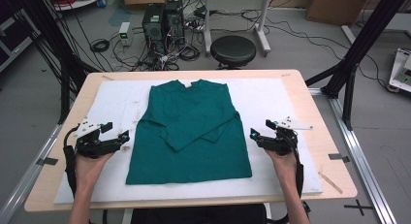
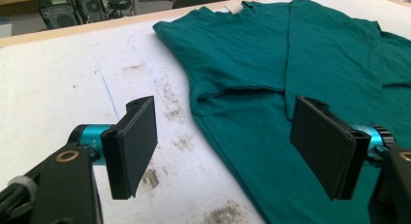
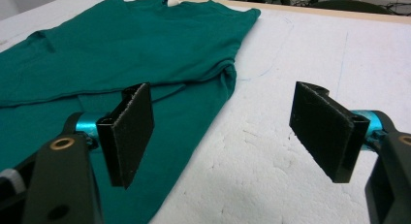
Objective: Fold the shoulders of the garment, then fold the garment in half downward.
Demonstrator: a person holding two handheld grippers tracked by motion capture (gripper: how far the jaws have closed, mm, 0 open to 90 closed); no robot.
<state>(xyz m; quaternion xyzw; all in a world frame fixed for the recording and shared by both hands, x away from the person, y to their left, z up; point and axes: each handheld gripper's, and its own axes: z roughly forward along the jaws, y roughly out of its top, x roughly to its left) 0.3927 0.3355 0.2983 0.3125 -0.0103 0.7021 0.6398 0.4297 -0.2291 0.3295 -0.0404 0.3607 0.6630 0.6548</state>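
A dark green long-sleeved shirt [image 1: 191, 132] lies flat on the white foam board [image 1: 271, 103], collar at the far side, both sleeves folded across its front. My left gripper [image 1: 116, 134] rests open at the shirt's left edge; in the left gripper view its jaws stand wide apart over the shirt's side edge [image 2: 228, 136], gripping nothing. My right gripper [image 1: 261, 129] is open beside the shirt's right edge; in the right gripper view the shirt [image 3: 145, 44] lies to the left and bare foam sits between the jaws.
The foam board covers a wooden table [image 1: 334, 170]. Behind the table stand a black stool [image 1: 233, 50], computer towers [image 1: 162, 20] and tangled cables on the floor. Black frame posts [image 1: 361, 44] rise at the right.
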